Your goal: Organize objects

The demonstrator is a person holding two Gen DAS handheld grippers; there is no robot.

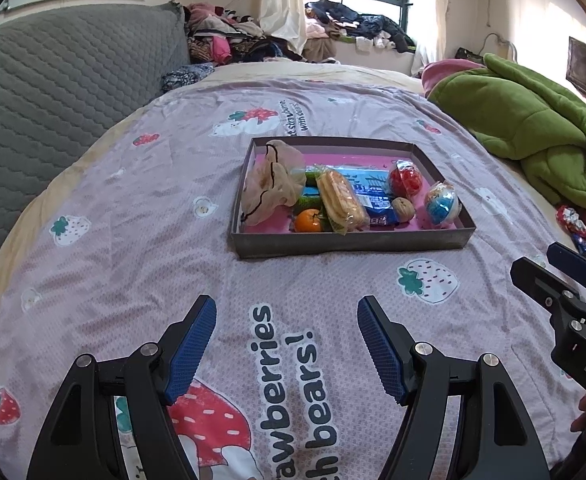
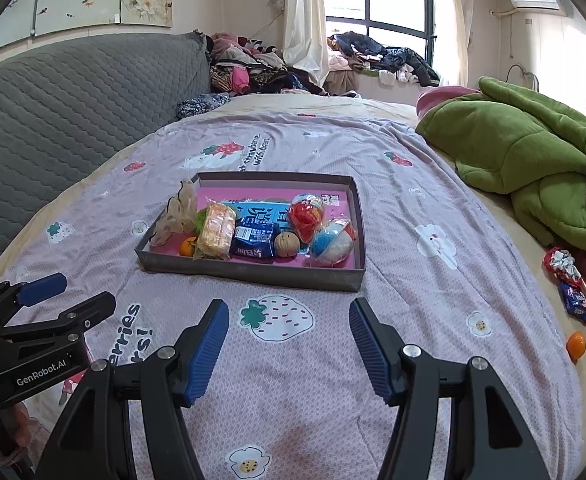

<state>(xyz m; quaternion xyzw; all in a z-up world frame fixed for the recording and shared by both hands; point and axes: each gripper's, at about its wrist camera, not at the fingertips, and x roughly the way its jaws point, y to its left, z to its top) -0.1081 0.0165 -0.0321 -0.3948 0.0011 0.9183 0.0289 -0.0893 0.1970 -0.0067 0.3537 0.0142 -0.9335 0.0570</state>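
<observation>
A shallow grey box with a pink floor (image 1: 353, 245) (image 2: 253, 274) lies on the bed. It holds a mesh bag (image 1: 271, 182), a cracker pack (image 1: 339, 202) (image 2: 215, 230), a blue snack pack (image 2: 253, 240), a walnut (image 1: 403, 210) (image 2: 287, 245), a small orange (image 1: 308, 221), a red ball (image 1: 405, 178) (image 2: 305, 216) and a blue-white ball (image 1: 441, 202) (image 2: 331, 242). My left gripper (image 1: 287, 312) (image 2: 67, 290) hovers open over the bedspread, short of the box. My right gripper (image 2: 289, 314) (image 1: 549, 260) is also open and empty, in front of the box.
A loose orange (image 2: 576, 345) and wrapped candies (image 2: 569, 282) (image 1: 577, 232) lie at the bed's right edge, beside a green blanket (image 2: 533, 168) (image 1: 533, 128). A grey quilted headboard (image 1: 53, 92) rises on the left. Piled clothes (image 2: 253, 68) sit behind the bed.
</observation>
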